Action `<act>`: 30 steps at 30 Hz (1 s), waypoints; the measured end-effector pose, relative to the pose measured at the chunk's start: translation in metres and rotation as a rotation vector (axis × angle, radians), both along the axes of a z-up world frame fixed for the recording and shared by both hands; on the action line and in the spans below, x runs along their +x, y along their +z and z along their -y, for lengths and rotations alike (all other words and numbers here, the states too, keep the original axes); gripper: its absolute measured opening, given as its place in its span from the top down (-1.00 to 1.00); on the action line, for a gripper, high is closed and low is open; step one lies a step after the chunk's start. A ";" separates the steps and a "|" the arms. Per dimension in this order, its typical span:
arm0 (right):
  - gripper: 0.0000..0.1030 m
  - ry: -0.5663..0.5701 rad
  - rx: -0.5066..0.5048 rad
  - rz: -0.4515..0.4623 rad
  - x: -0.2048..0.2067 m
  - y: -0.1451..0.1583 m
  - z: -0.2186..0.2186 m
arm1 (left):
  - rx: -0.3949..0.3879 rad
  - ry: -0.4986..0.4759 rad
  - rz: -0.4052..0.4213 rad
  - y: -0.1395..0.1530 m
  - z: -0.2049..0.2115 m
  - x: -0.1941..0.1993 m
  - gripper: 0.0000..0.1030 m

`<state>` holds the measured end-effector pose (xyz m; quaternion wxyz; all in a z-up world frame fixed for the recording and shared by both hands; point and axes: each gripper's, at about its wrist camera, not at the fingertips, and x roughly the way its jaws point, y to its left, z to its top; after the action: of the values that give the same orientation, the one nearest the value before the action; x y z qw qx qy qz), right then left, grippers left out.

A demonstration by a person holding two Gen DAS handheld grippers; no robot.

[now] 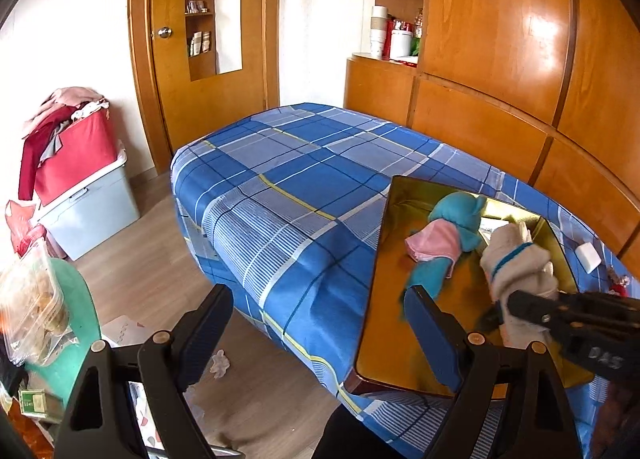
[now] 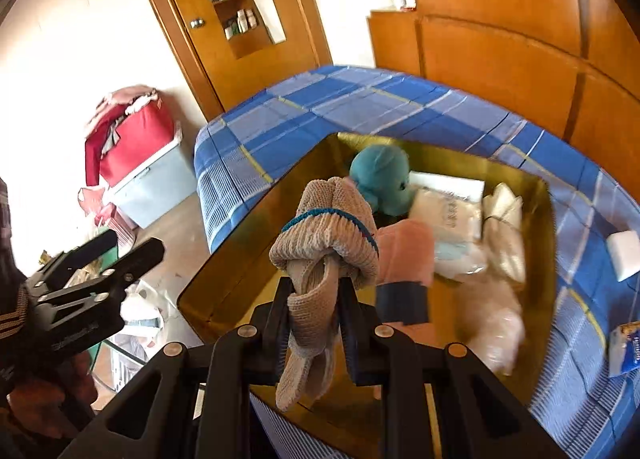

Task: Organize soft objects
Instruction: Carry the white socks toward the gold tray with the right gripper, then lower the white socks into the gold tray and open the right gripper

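Observation:
My right gripper (image 2: 316,291) is shut on a beige knit sock bundle (image 2: 324,235) with a blue stripe and holds it over the near part of an open gold box (image 2: 248,235) on the bed. The left wrist view shows the same bundle (image 1: 516,263) in the right gripper (image 1: 506,309) above the box (image 1: 384,299). Inside lie a teal plush toy (image 2: 380,175), a pink cloth (image 2: 404,255) and white soft packets (image 2: 448,215). My left gripper (image 1: 320,323) stands open and holds nothing, at the box's left edge above the bed corner.
The box rests on a bed with a blue plaid sheet (image 1: 288,179). A white block (image 1: 588,257) lies on the sheet to the right of the box. A red bag on a pale blue bin (image 1: 92,211) stands by the wooden door. Litter lies on the floor (image 1: 220,365).

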<state>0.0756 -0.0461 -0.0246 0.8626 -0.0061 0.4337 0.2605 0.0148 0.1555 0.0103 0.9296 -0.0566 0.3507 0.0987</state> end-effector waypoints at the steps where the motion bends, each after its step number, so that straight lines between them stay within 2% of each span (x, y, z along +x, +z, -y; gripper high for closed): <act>1: 0.59 0.001 -0.003 -0.007 0.001 -0.002 -0.002 | -0.002 0.002 -0.003 -0.001 -0.001 0.000 -0.71; 16: 0.59 -0.048 -0.101 -0.111 0.032 -0.051 -0.012 | -0.008 -0.007 -0.023 -0.009 0.001 0.004 -0.71; 19: 0.59 -0.067 -0.148 -0.109 0.037 -0.058 -0.012 | -0.012 -0.008 -0.031 -0.011 0.002 0.005 -0.71; 23: 0.54 -0.096 -0.074 -0.160 0.052 -0.060 -0.003 | -0.006 -0.016 -0.036 -0.012 0.006 0.005 -0.71; 27: 0.49 -0.099 -0.060 -0.179 0.052 -0.057 -0.001 | 0.004 -0.025 -0.038 -0.012 0.009 0.003 -0.71; 30: 0.33 -0.109 -0.024 -0.187 0.049 -0.055 0.004 | 0.011 -0.031 -0.036 -0.011 0.012 0.001 -0.71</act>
<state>0.1250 -0.0503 -0.0796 0.8312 0.0317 0.5149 0.2073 0.0162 0.1433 -0.0003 0.9248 -0.0443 0.3678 0.0873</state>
